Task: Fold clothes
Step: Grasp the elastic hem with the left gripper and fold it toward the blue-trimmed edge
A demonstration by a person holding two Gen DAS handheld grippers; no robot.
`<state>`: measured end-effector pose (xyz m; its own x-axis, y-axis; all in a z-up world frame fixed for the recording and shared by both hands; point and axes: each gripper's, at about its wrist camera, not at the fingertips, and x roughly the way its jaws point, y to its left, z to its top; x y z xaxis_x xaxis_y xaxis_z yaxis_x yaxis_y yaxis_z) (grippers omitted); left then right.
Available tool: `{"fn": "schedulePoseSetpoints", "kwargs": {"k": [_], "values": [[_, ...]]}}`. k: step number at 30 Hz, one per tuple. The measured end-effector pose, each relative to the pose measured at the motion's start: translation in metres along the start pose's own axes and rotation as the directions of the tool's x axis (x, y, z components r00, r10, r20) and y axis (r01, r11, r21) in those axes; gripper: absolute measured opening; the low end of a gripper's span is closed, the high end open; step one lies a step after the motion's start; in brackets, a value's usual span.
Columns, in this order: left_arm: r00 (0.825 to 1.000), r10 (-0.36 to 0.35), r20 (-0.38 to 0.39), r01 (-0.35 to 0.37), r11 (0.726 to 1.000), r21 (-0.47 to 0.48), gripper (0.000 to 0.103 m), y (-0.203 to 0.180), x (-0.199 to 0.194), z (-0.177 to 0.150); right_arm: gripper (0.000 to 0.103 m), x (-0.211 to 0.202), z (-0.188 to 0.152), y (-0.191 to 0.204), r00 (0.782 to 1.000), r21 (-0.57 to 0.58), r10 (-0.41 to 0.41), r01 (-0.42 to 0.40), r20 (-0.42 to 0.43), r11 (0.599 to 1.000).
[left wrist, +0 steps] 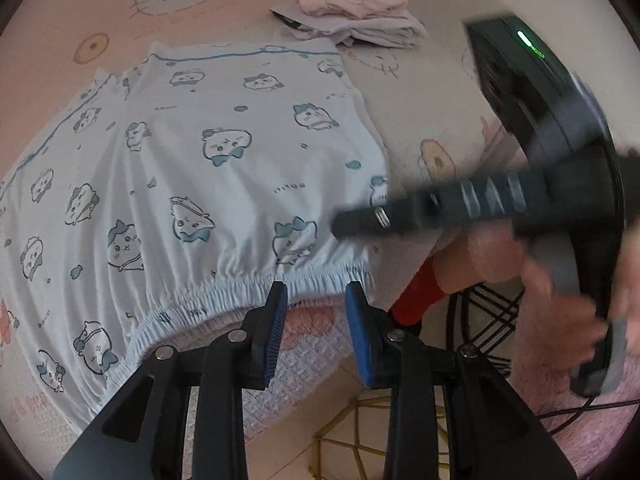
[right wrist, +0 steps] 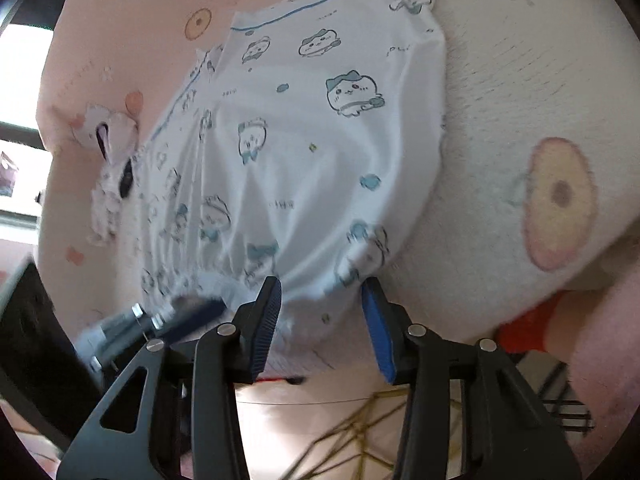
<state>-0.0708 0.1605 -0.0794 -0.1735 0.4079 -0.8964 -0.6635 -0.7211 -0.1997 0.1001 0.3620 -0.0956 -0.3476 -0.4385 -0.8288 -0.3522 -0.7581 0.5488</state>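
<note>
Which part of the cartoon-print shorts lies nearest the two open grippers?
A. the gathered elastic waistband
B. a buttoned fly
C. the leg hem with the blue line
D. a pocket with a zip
A: the shorts lie flat on the bed, their gathered waistband just ahead of the left gripper and the right gripper.

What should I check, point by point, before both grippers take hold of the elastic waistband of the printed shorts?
1. Left gripper open, fingers straddling the waistband: ok.
2. Right gripper open at the waistband corner: ok.
3. Nothing yet pinched by either gripper: ok.
4. Printed shorts lying flat on the bed cover: mostly ok, some creases near the waistband.
5. Folded clothes pile apart from the shorts: ok.
6. Fabric depth between the right fingers: cannot tell, the picture is blurred.
</note>
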Motion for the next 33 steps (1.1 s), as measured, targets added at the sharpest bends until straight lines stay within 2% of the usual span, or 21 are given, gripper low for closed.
{"fn": "schedulePoseSetpoints", "kwargs": {"k": [4,8,11,13,16,20,24,27,29,30,31,32,33], "values": [[1.000,0.013,0.006,-0.013,1.000,-0.015,0.036,-0.005,0.003,-0.002,0.044,0.076,0.063,0.030,0.999,0.062,0.025,-0.027,0.033,0.998],[0.999,0.044,0.019,-0.044,0.999,0.002,0.036,-0.006,-0.001,-0.004,0.045,0.065,0.046,0.022,0.993,0.086,-0.112,0.108,0.038,0.990],[0.998,0.049,0.034,-0.051,0.998,0.035,0.036,-0.013,-0.003,-0.005,0.040,0.075,0.042,0.032,0.992,-0.012,-0.124,0.124,-0.025,0.992],[0.999,0.030,0.033,-0.031,0.998,0.052,0.036,-0.018,-0.004,-0.006,0.040,0.082,0.039,0.038,0.989,-0.078,-0.136,0.130,-0.066,0.988],[0.998,0.042,0.039,-0.046,0.995,0.092,0.036,-0.029,0.001,-0.008,0.040,0.095,0.035,0.047,0.986,-0.130,-0.136,0.123,-0.100,0.984],[0.996,0.052,0.072,-0.061,0.989,0.137,0.037,-0.040,0.012,-0.005,0.040,0.095,0.037,0.036,0.986,-0.062,-0.147,0.143,-0.082,0.988],[0.994,0.091,0.069,-0.103,0.974,0.202,0.053,-0.056,0.028,0.001,0.043,0.086,0.039,0.026,0.986,-0.004,-0.157,0.157,-0.061,0.988],[0.984,0.168,0.061,-0.178,0.948,0.263,0.054,-0.068,0.043,-0.003,0.044,0.081,0.040,0.020,0.985,0.032,-0.167,0.168,-0.049,0.985],[0.970,0.224,0.090,-0.241,0.918,0.313,0.052,-0.076,0.049,-0.006,0.044,0.087,0.040,0.025,0.981,0.018,-0.183,0.184,-0.060,0.983],[0.969,0.226,0.098,-0.246,0.916,0.318,0.046,-0.077,0.049,-0.006,0.044,0.089,0.039,0.028,0.979,0.007,-0.195,0.195,-0.064,0.981],[0.971,0.220,0.097,-0.239,0.923,0.302,0.039,-0.075,0.048,-0.004,0.044,0.091,0.039,0.030,0.978,0.002,-0.200,0.200,-0.065,0.980],[0.973,0.209,0.095,-0.227,0.935,0.272,0.019,-0.070,0.044,-0.001,0.045,0.092,0.040,0.031,0.977,0.002,-0.201,0.202,-0.065,0.979],[0.981,0.176,0.083,-0.191,0.956,0.224,0.015,-0.060,0.040,0.003,0.045,0.092,0.041,0.032,0.978,0.005,-0.200,0.201,-0.066,0.980]]}}
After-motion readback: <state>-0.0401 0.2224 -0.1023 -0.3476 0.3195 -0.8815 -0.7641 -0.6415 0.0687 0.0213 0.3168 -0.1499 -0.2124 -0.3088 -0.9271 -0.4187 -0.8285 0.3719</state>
